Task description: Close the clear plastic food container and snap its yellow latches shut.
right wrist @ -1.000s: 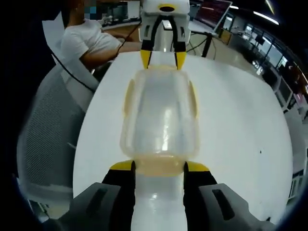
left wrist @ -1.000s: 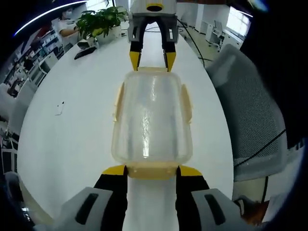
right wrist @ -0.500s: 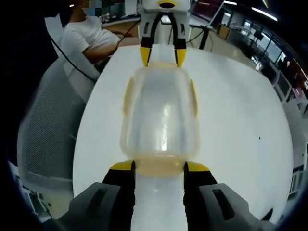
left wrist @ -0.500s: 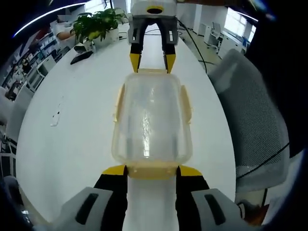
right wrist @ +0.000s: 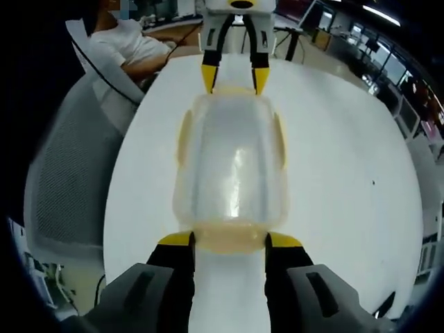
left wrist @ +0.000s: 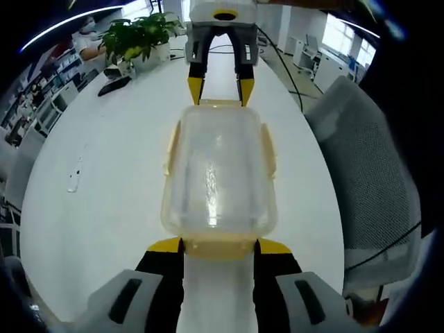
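Container (left wrist: 218, 173) is seen lengthwise on the white worktop (left wrist: 104, 180), lid on. The left gripper (left wrist: 218, 244) and right gripper (right wrist: 229, 239) are set at opposite ends, jaws spread, flanking each end latch (left wrist: 218, 246). Both latches should be pressed evenly, judged best.

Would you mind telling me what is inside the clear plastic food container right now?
Nothing can be made out inside the clear plastic food container; only glare and the white table show through its cloudy walls. Small contents could go unseen.
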Tool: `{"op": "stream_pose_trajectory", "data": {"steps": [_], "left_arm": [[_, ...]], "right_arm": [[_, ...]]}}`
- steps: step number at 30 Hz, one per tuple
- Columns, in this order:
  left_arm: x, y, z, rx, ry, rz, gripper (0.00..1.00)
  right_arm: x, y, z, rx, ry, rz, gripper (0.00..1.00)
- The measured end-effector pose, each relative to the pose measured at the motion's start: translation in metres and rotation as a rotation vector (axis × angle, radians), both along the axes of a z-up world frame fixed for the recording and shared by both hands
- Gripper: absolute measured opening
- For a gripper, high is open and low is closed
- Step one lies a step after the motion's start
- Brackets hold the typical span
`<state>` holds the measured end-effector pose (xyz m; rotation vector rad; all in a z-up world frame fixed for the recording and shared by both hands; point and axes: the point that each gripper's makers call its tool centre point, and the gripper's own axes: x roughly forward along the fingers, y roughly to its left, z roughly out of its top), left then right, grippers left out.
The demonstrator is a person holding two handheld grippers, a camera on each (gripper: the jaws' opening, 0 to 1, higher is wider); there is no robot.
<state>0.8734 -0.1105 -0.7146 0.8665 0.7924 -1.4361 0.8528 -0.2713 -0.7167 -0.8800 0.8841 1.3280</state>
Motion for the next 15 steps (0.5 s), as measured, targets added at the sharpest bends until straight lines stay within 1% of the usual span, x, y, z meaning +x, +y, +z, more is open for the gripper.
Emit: {"op": "stream_pose_trajectory", "data": {"steps": [15], "left_arm": [[-0.002, -0.013, -0.009, -0.009, 0.020, 0.003, 0.33]], "right_arm": [[-0.003, -0.015, -0.013, -0.042, 0.022, -0.010, 0.36]]}}
